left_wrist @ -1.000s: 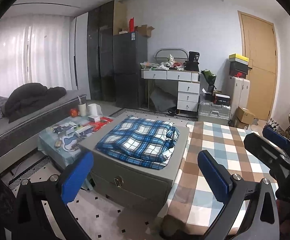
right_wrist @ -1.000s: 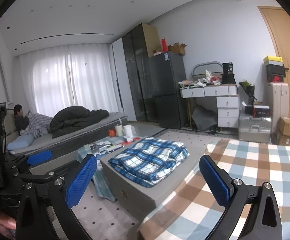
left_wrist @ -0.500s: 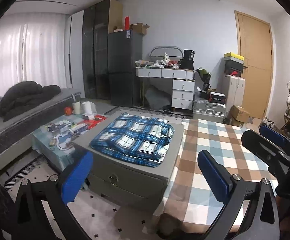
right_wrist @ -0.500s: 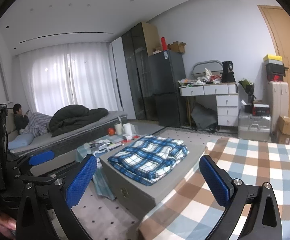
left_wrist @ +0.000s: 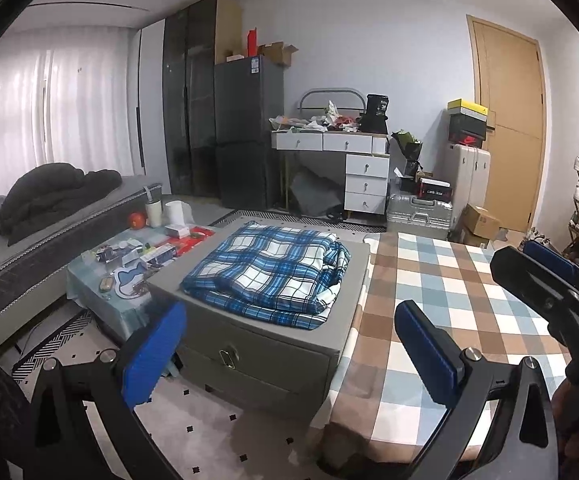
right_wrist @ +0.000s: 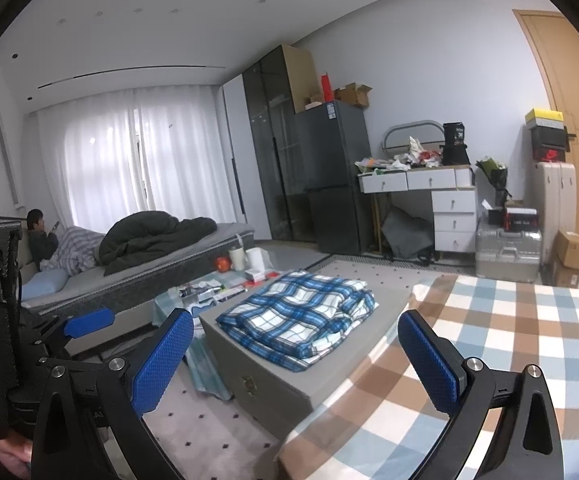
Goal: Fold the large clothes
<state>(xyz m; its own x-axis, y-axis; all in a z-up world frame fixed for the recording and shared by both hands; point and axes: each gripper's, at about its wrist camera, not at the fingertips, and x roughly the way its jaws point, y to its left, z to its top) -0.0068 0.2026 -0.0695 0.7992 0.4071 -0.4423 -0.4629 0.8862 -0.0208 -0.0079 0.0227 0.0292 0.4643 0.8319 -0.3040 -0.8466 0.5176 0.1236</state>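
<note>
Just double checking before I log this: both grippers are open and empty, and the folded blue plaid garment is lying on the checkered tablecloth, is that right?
Not quite. The folded blue plaid garment lies on the grey storage chest beside the checkered tablecloth, not on the cloth; the left wrist view shows it clearly. The rest holds: the left gripper and right gripper are open and empty.

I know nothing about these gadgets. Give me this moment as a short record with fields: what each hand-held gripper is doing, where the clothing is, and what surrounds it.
left hand-held gripper: open, holding nothing, in the air
right hand-held gripper: open, holding nothing, in the air
blue plaid garment: loosely folded, lying on the grey chest
grey chest: between the checkered cloth and the cluttered low table
checkered cloth: spread flat, bare of clothing
cluttered low table: left of the chest
contact with garment: none
</note>
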